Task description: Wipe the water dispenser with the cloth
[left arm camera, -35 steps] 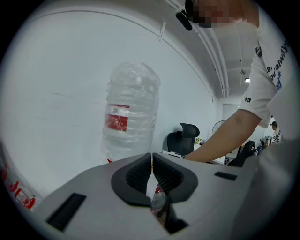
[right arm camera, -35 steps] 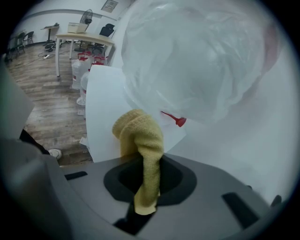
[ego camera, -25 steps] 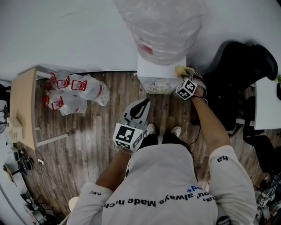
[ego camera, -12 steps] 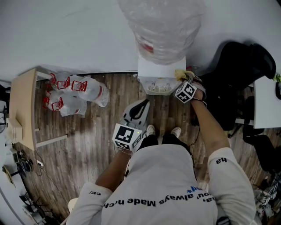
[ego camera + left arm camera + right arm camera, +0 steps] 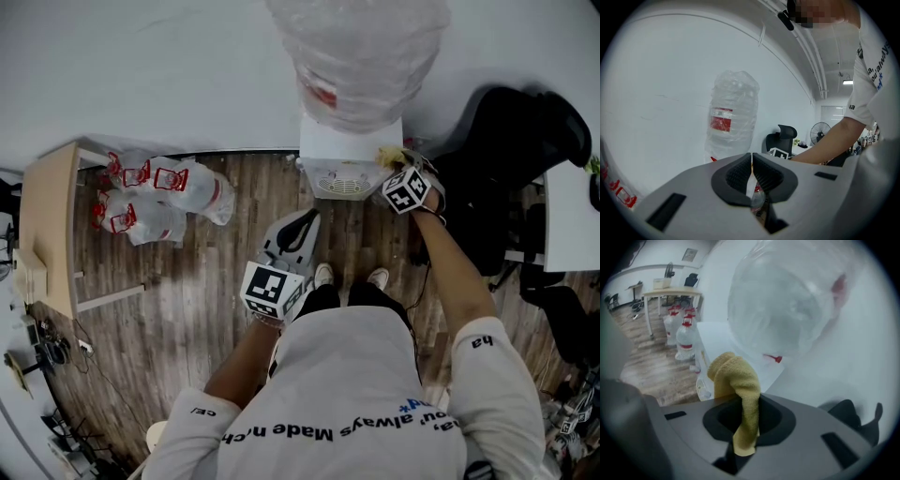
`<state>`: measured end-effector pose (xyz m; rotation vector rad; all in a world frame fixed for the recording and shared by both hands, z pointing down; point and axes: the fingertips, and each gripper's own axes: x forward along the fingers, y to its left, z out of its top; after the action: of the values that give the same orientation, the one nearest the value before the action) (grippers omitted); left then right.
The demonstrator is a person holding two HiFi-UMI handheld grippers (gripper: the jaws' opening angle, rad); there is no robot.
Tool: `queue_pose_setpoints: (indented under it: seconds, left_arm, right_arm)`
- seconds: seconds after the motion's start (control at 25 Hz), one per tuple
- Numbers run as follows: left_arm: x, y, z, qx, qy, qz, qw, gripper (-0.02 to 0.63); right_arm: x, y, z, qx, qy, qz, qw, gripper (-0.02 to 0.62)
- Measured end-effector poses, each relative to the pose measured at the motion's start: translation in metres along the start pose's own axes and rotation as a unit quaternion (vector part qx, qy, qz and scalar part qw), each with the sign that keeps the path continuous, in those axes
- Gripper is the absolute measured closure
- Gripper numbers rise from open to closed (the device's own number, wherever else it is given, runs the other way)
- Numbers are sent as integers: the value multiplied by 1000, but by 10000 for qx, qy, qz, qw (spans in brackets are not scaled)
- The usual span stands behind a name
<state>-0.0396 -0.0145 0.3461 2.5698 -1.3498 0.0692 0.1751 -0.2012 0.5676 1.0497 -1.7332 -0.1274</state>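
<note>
Here, the right arm reaches forward, placing the right gripper (image 5: 392,167) at the top right corner of the water dispenser (image 5: 349,155). Its fingers (image 5: 776,420) clamp the yellow cloth (image 5: 736,376), whose folded end projects beyond them toward the dispenser top. The left gripper (image 5: 303,225) sits lower, apart from the dispenser, fingers (image 5: 736,176) closed together on nothing.

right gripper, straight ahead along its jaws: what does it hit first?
The yellow cloth clamped in the right gripper leads, so its bunched end would likely meet the water dispenser on its white top, by the base of the bottle. Depth is unclear; it may be touching now.
</note>
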Motion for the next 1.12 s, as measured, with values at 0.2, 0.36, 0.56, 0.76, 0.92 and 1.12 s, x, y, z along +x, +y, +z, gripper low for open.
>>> queue_pose_setpoints:
  seconds: [0.2,0.36,0.56,0.76,0.92,1.12]
  left_arm:
    - [-7,13,-4,-48,11,103,9999,578]
    - [-13,22,-4,-90,1,160,9998,578]
    - [-23,35,-5,-134,4,242,9996,578]
    - [-30,49,-14,-190,79,309,9993,578]
    - [-34,59,-20,-214,152,380,9989,578]
    - [-43,72,-24,-254,209,520,9981,578]
  right_arm:
    - [-37,11,67,767,-1010,57,9919,537]
    - [-46,46,105,1387,-1395,443,9795,535]
    - [-44,90,129,1590,-1543,755,9722,535]
    - [-35,125,149,1839,-1557,1073,9646,535]
    - [-21,150,159,1942,-1468,1300,9612,535]
    - [-1,175,165,2121,-1278,1534,9566,535]
